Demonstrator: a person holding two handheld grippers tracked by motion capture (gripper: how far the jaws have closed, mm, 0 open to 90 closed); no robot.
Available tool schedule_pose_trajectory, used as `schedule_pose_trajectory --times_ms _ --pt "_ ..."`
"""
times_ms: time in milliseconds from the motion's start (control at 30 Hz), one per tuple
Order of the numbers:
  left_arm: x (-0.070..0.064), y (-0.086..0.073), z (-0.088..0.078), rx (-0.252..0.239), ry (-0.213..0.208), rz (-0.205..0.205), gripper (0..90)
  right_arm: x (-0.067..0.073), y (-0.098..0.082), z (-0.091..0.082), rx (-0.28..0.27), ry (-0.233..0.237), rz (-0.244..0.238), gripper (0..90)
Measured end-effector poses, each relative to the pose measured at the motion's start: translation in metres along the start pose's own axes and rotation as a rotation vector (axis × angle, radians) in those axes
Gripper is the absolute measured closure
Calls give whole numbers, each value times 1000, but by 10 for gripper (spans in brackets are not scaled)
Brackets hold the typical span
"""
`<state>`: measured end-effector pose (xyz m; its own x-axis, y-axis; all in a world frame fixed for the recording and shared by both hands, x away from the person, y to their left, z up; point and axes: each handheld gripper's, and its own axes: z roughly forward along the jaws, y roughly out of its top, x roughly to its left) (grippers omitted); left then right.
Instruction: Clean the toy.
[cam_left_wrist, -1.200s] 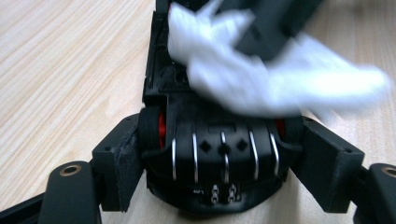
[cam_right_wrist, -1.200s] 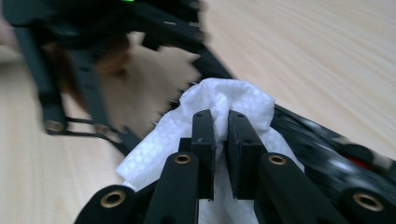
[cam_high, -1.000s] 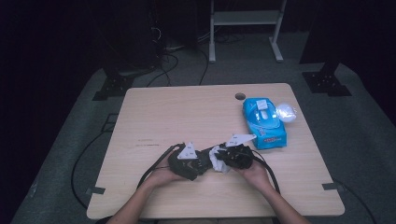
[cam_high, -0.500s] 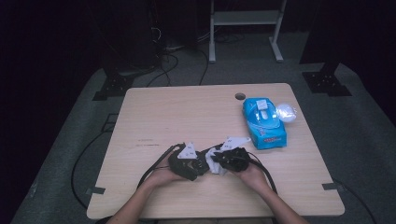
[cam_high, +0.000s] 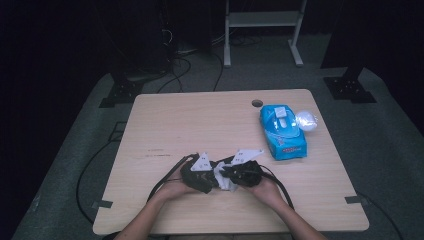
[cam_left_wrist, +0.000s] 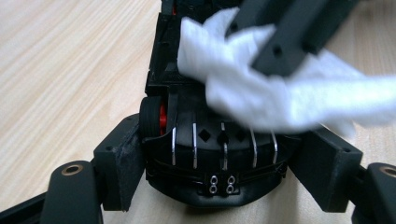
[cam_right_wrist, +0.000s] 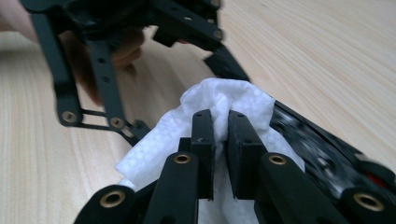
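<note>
Fingers first: in the high view we hold both grippers low over the near edge of the desk (cam_high: 170, 125), the left gripper (cam_high: 207, 176) and the right gripper (cam_high: 231, 175) pointing at each other and almost touching. Between their tips sits a white wipe (cam_high: 221, 176); the dark thing beneath it is too small to tell here. Well beyond our right fingers, toward the far right of the desk, lies a blue wipe pack (cam_high: 282, 132) with a crumpled clear wrapper (cam_high: 306, 120) just beside it.

From the left gripper view, our left fingers (cam_left_wrist: 119, 170) are clenched on the two sides of a black toy car (cam_left_wrist: 210, 158), grasping its body by the end with the silver ribs; a red-hubbed wheel sits just above the left pad. The wipe (cam_left_wrist: 280, 100) drapes over the car's top just ahead of these fingers, pressed by the right gripper (cam_left_wrist: 292, 28) coming in from above.

From the right gripper view, our right fingers (cam_right_wrist: 243, 140) are pinched tight on a bunched fold of the wipe (cam_right_wrist: 219, 100). The car (cam_right_wrist: 317, 149) lies under the wipe, to the right of these fingers, and the left gripper (cam_right_wrist: 140, 28) stands just beyond.
</note>
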<state>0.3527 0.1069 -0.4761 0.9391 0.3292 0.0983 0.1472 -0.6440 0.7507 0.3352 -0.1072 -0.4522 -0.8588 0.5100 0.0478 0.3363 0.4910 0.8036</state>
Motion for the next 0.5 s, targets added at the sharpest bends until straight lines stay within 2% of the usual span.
schedule_pose_trajectory --times_ms 67,167,267,333,433,467,500 --pt "1 -1 1 11 -4 -9 237 -5 -2 -3 8 -28 13 815" --pt "1 -1 1 14 -1 -8 240 -9 -4 -4 7 -27 30 815" --pt "1 0 -1 -2 6 -4 241 -5 -1 -3 14 -42 7 815" --pt "1 2 -2 -18 12 -9 242 -1 3 0 1 -18 8 816" --pt "-1 3 -1 -22 15 -9 243 6 11 8 -27 45 16 816" --pt "0 3 -1 -20 16 -6 243 8 14 11 -23 66 12 816" --pt "0 3 -2 -15 15 -1 243 9 16 14 -18 62 -13 815"
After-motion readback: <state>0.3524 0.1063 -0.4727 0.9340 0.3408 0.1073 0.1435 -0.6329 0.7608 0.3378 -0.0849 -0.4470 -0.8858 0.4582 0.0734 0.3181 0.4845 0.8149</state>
